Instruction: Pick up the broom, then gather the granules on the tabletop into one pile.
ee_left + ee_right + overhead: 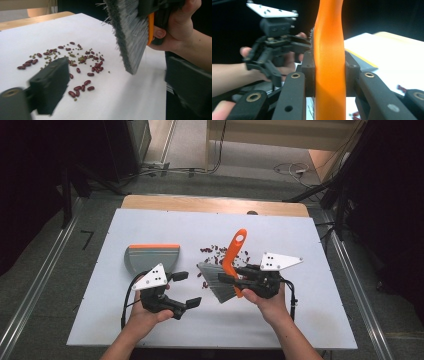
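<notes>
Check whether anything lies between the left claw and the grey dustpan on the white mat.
Nothing visible does. The open left claw sits just in front of the grey plastic dustpan with the orange lip; bare white mat surrounds it. The grey-bristled brush and scattered red beans lie off to its right.

The high view looks forward and down from above the near side of the table [150,220], taking in the whole white top with floor beyond. The left gripper view sits low and close over the top, facing the scattered beans [75,60] and brush [132,37] at upper right. The right gripper view faces the orange brush handle at very close range, with the left gripper [274,47] at upper left.
</notes>
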Available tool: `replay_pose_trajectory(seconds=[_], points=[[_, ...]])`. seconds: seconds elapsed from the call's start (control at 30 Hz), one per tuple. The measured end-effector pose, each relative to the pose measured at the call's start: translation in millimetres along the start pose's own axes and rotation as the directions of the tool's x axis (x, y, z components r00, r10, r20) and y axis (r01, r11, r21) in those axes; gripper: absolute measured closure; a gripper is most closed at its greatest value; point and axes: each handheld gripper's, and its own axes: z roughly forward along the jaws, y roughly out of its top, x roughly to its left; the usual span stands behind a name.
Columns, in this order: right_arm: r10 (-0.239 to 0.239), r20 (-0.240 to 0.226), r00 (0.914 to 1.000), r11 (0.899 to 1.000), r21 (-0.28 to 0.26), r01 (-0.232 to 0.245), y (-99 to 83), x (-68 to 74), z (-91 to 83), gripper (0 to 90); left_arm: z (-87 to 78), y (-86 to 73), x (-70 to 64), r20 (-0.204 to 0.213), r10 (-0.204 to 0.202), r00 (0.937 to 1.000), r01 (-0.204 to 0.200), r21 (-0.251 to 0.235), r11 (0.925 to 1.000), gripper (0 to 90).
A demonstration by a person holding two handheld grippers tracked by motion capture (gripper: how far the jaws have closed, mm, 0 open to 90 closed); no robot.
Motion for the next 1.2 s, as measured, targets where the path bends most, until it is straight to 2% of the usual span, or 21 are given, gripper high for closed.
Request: replay_pose_trajectory(seconds=[0.1,0.13,0.17,0.2,0.33,0.6,0.7,0.73,0.77,0.8,0.9,1.0,1.1,1.17,1.2], points=[[0.006,0.055,0.9985,1.0,0.011,-0.007,-0.4,-4.8,-3.5,68.6,-5.5,-1.5,3.1,-0.016,-0.006,0.9999,0.005,-0.014,0.9999,0.0],[0.014,0.097,0.9952,1.0,0.021,-0.016,-0.3,-8.0,-5.7,68.5,-7.1,-2.1,3.7,-0.02,-0.007,0.9998,0.006,-0.019,0.9998,0.0],[0.02,0.113,0.9933,0.999,0.023,-0.023,-0.4,-9.9,-6.9,68.5,-8.6,-2.6,4.4,-0.028,-0.004,0.9996,0.003,-0.021,0.9998,0.0],[0.02,0.113,0.9933,0.999,0.023,-0.023,-0.4,-9.9,-6.9,68.5,-10.1,-3.0,4.9,-0.038,-0.006,0.9993,0.005,-0.021,0.9998,0.0],[0.03,0.182,0.9829,0.998,0.043,-0.038,-0.5,-16.3,-11.7,68.5,-17.2,-5.0,9.4,-0.065,-0.02,0.9977,0.018,-0.037,0.9991,0.0],[0.069,0.256,0.9643,0.995,0.047,-0.083,-4.2,-32.1,-22.7,68.5,-31.0,-8.9,17.8,-0.104,-0.035,0.994,0.03,-0.056,0.998,0.0],[0.067,0.29,0.9548,0.995,0.057,-0.087,-5.3,-35.8,-25.9,68.5,-37.0,-10.8,20.0,-0.121,-0.034,0.992,0.027,-0.055,0.9981,0.0],[0.061,0.307,0.9497,0.994,0.067,-0.086,-5.5,-36.7,-26.6,68.5,-38.7,-11.8,20.4,-0.131,-0.034,0.9908,0.027,-0.053,0.9982,0.0],[0.051,0.337,0.9402,0.993,0.085,-0.084,-6.0,-38.7,-27.6,68.5,-40.7,-12.9,20.7,-0.141,-0.032,0.9895,0.025,-0.048,0.9985,0.0],[0.051,0.337,0.9402,0.993,0.085,-0.084,-6.0,-38.7,-27.6,68.5,-42.7,-13.9,20.7,-0.149,-0.031,0.9883,0.024,-0.046,0.9987,0.0],[0.069,0.361,0.9299,0.989,0.095,-0.11,-5.8,-44.4,-29.8,68.5,-49.0,-16.3,20.0,-0.172,-0.02,0.9849,0.014,-0.038,0.9992,0.0],[0.078,0.39,0.9173,0.984,0.117,-0.133,-4.1,-51.0,-32.1,68.5,-56.9,-18.1,22.3,-0.185,-0.028,0.9823,0.018,-0.053,0.9984,0.0],[0.063,0.427,0.9019,0.98,0.145,-0.137,-1.0,-58.0,-33.9,68.4,-64.5,-20.7,26.0,-0.206,-0.031,0.9781,0.019,-0.057,0.9982,0.0],[0.062,0.446,0.8928,0.976,0.161,-0.148,1.1,-64.3,-33.7,68.4,-67.8,-22.7,27.8,-0.234,-0.02,0.9721,0.008,-0.054,0.9985,0.0],[0.058,0.456,0.8881,0.973,0.174,-0.152,2.1,-68.0,-32.5,68.4,-69.3,-23.4,29.2,-0.237,-0.024,0.9712,0.01,-0.06,0.9982,0.0]])
